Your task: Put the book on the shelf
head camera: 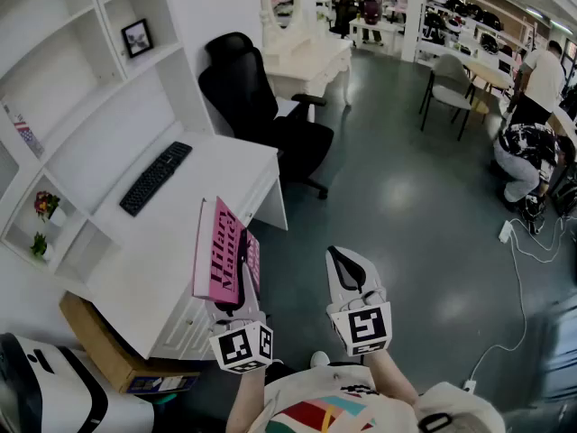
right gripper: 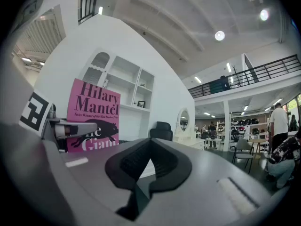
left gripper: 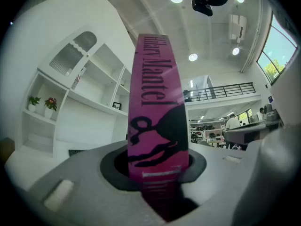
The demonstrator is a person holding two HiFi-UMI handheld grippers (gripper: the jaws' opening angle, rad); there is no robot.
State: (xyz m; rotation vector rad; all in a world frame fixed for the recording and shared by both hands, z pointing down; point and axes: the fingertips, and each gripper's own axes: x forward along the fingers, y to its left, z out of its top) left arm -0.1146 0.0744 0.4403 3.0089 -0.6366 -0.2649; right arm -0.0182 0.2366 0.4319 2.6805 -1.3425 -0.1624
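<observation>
A pink book (head camera: 219,251) with black lettering stands upright in my left gripper (head camera: 236,289), which is shut on its lower edge, above the desk's front corner. In the left gripper view the book's spine (left gripper: 157,107) rises from between the jaws of the left gripper (left gripper: 159,175). My right gripper (head camera: 350,273) hangs beside it to the right, shut and holding nothing. From the right gripper (right gripper: 148,166) the book's cover (right gripper: 94,114) shows at the left. The white shelf unit (head camera: 81,106) stands behind the desk; its cubbies (left gripper: 84,93) are mostly bare.
A black keyboard (head camera: 155,177) lies on the white desk (head camera: 171,242). A black office chair (head camera: 261,106) stands at the desk's far end. A cardboard box (head camera: 99,345) sits under the desk's near end. Small plants (head camera: 45,207) and a picture frame (head camera: 137,37) occupy shelves. People (head camera: 532,133) are far right.
</observation>
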